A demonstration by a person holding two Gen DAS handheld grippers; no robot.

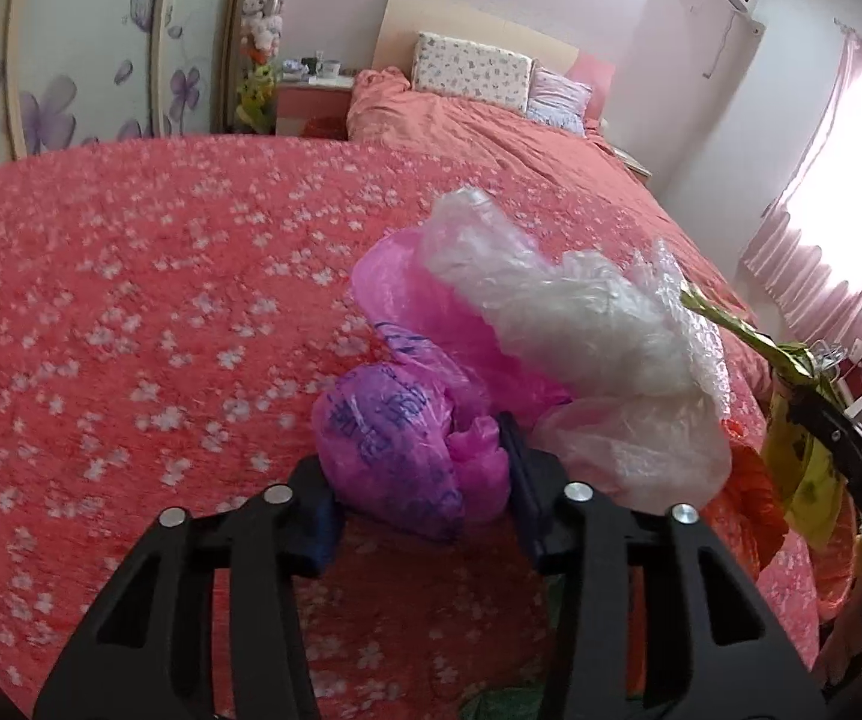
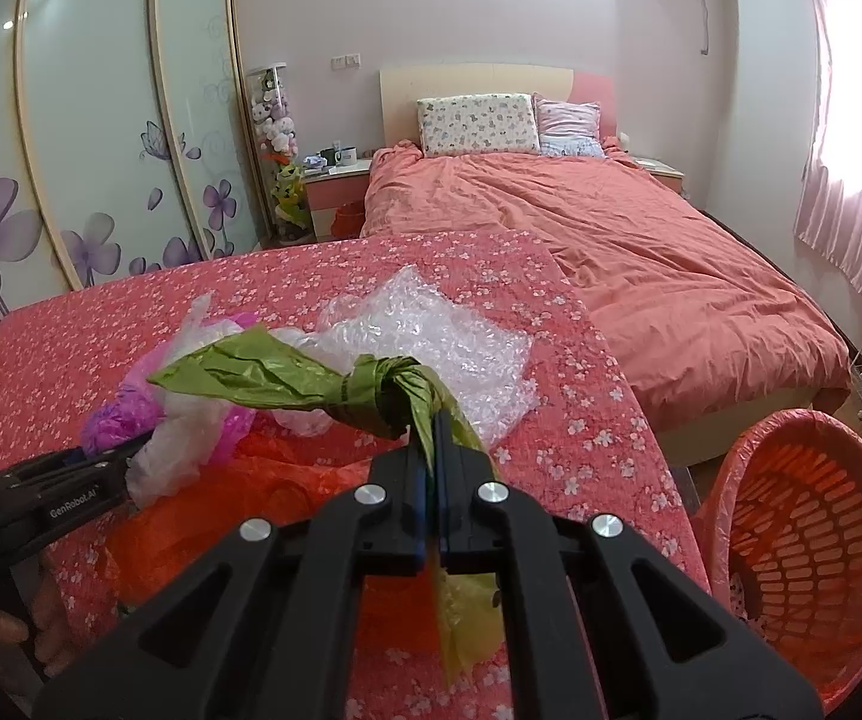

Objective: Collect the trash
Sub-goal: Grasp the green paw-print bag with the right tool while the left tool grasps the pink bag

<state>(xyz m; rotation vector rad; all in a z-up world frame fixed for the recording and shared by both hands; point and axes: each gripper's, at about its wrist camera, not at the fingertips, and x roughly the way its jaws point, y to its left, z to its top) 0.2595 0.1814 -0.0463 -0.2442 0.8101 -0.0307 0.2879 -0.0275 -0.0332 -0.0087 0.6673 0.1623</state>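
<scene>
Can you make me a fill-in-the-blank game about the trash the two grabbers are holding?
1. The left gripper squeezes a crumpled bag whose color is ____.
2. The right gripper pinches a knotted bag whose color is ____.
3. The clear bubble wrap lies on a red cloth printed with small white ____.
4. The orange basket sits on the ____ side of the right wrist view.

Missing words: pink, green, flowers, right
</scene>
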